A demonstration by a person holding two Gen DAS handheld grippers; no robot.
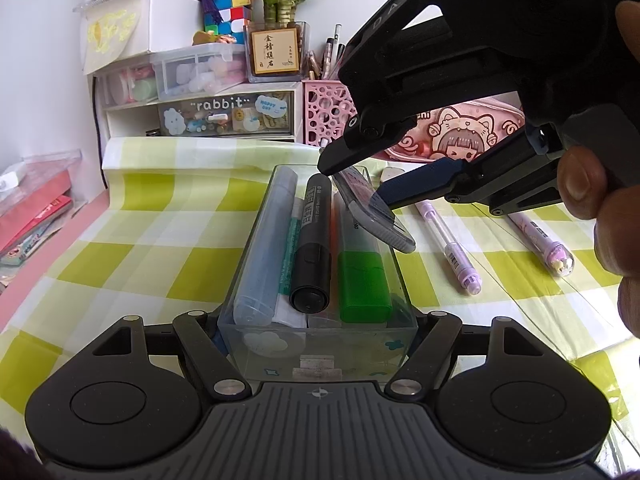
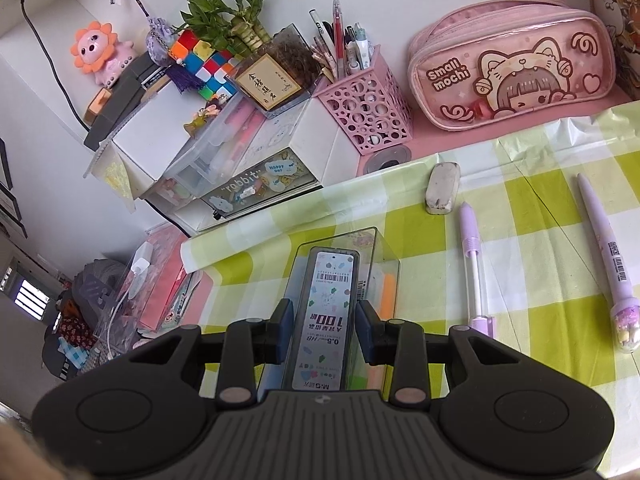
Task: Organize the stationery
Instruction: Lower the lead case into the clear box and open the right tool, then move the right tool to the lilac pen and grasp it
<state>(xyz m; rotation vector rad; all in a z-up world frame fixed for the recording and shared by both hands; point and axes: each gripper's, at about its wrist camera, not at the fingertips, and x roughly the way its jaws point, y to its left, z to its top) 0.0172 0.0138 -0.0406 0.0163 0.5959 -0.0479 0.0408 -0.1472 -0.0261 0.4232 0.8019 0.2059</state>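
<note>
While my left gripper [image 1: 316, 320] clamps the near end of the clear rectangular plastic tray [image 1: 256, 240], my right gripper [image 2: 320, 330] pinches a flat grey pencil-lead case [image 2: 322, 320] with a barcode label, tilted over the tray's right side. Inside the tray lie a black marker [image 1: 314, 248], a green-capped highlighter [image 1: 364, 286] and a frosted blue tube [image 1: 266, 248]. Two lilac pens [image 2: 474, 264] rest on the green checked cloth [image 2: 540, 280] beside it.

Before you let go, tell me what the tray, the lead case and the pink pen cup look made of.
Tray: clear glossy plastic, probably acrylic; the markers show through its walls.
Lead case: smoky translucent hard plastic with a printed paper label.
Pink pen cup: rigid perforated sheet, painted metal or moulded plastic; the look leaves that open.
</note>
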